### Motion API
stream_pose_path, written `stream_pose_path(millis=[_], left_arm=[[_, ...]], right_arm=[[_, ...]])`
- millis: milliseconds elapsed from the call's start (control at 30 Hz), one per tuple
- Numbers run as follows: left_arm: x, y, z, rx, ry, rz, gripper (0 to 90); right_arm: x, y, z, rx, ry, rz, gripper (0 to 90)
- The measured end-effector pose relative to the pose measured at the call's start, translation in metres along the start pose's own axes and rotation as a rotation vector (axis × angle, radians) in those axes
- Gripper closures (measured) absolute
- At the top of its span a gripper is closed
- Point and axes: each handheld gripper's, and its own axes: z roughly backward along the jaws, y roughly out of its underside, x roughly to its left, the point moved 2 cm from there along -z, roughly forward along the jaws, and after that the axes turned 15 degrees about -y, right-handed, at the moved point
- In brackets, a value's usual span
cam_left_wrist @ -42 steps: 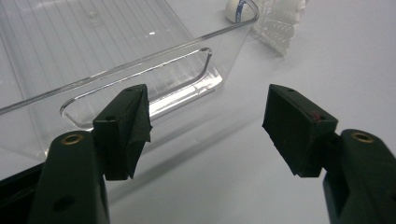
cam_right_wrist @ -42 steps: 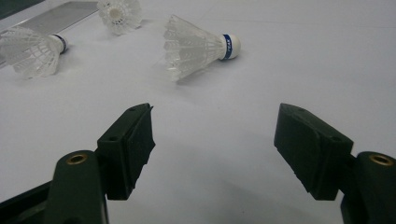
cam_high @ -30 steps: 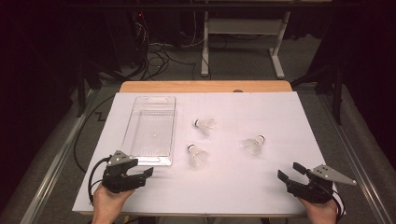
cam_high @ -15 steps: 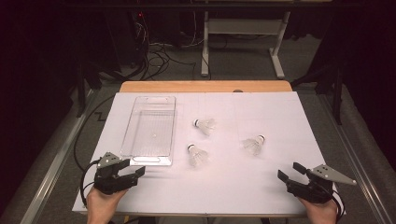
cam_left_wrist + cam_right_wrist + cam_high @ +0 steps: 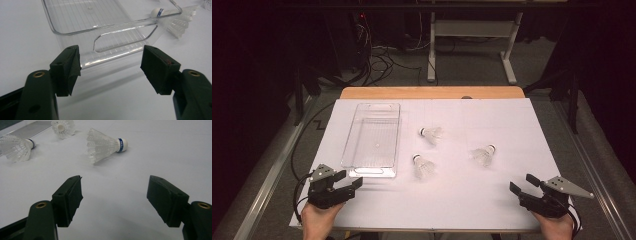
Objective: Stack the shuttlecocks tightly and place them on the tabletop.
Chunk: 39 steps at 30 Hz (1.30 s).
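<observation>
White table sheet (image 5: 492, 120), dark surrounds | clear tray (image 5: 373, 140) at 10 o'clock, far end cropped in left gripper view | three shuttlecocks (image 5: 424, 165) centre | left gripper (image 5: 346, 181) jaws wide, empty, near tray | right gripper (image 5: 523, 184) jaws wide, empty, 5 o'clock

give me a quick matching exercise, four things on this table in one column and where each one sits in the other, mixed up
Things:
1. clear tray
2. left gripper
3. right gripper
4. shuttlecock with the blue band

Places:
A. near right corner of the table, jaws open
B. left half of the table, nothing in it
C. right of the other two shuttlecocks, ahead of the right gripper
D. just short of the tray's near end, jaws open

Pairs: 1-B, 2-D, 3-A, 4-C
</observation>
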Motion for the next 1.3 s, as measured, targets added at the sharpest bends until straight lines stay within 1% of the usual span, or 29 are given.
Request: stream_pose_path(millis=[300, 433, 633, 700, 967, 1100, 1133, 1167, 1200, 1300], left_arm=[[0.007, 0.007, -0.001, -0.018, -0.001, 0.039, 32.0], [0.008, 0.011, -0.001, -0.029, -0.003, 0.057, 32.0], [0.008, 0.015, 0.000, -0.054, -0.012, 0.062, 31.7], [0.009, 0.017, -0.001, -0.057, -0.015, 0.073, 31.2], [0.010, 0.021, -0.003, -0.073, -0.023, 0.072, 30.9], [0.011, 0.022, -0.005, -0.074, -0.024, 0.076, 30.8], [0.010, 0.023, -0.006, -0.072, -0.033, 0.071, 30.1], [0.010, 0.023, -0.006, -0.072, -0.033, 0.071, 29.3], [0.009, 0.023, -0.006, -0.082, -0.040, 0.059, 29.3], [0.008, 0.024, -0.006, -0.084, -0.037, 0.053, 29.0]], right_arm=[[0.000, 0.000, 0.000, -0.001, 0.002, 0.000, 28.8], [0.001, 0.000, 0.000, 0.002, 0.004, 0.003, 28.9], [0.000, 0.000, 0.000, 0.005, 0.008, -0.002, 28.8], [0.000, 0.000, 0.000, 0.004, 0.008, -0.003, 28.8], [0.001, 0.000, 0.000, -0.004, 0.004, -0.006, 28.5], [0.000, -0.001, 0.001, -0.016, 0.009, -0.017, 28.4], [0.000, -0.001, 0.001, -0.015, 0.012, -0.016, 28.4], [0.000, -0.001, 0.001, -0.015, 0.012, -0.016, 28.4], [0.000, -0.002, 0.001, -0.015, 0.012, -0.016, 28.5], [0.002, -0.003, 0.000, -0.013, 0.006, -0.012, 28.8]])
